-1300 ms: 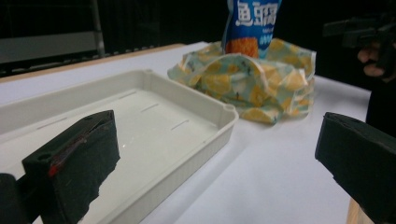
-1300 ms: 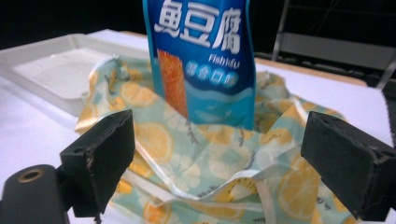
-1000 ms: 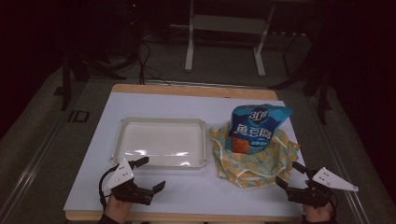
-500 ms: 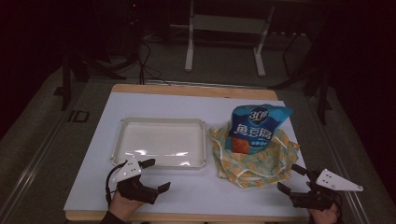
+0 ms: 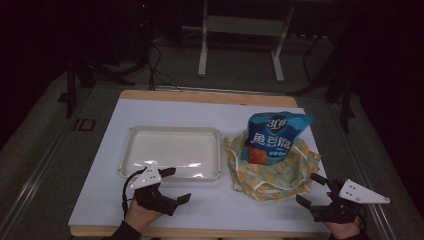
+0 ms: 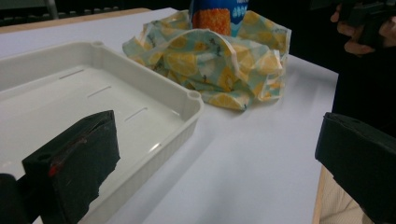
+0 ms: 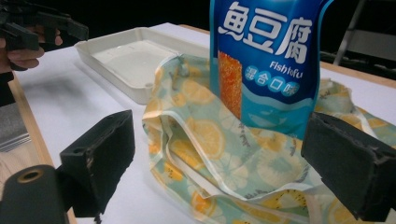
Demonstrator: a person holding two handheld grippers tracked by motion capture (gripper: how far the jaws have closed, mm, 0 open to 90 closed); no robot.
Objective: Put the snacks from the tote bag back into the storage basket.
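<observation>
From above, the left claw (image 5: 170, 186) and right claw (image 5: 312, 189) hover wide open and empty at the near desk (image 5: 100, 165) edge. The left gripper view crops the snack bag (image 6: 218, 13) top. The right gripper view shows it standing in the lemon-print cloth bag (image 7: 224, 154), right of the white tray (image 7: 135, 58).

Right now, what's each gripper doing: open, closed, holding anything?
Left gripper: open, holding nothing, near the white tray.
Right gripper: open, holding nothing, facing the lemon-print bag.

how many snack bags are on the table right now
1. The blue fish tofu snack bag stands upright in the crumpled lemon-print cloth bag, right of the white tray. The cloth's folds could hide more.
</observation>
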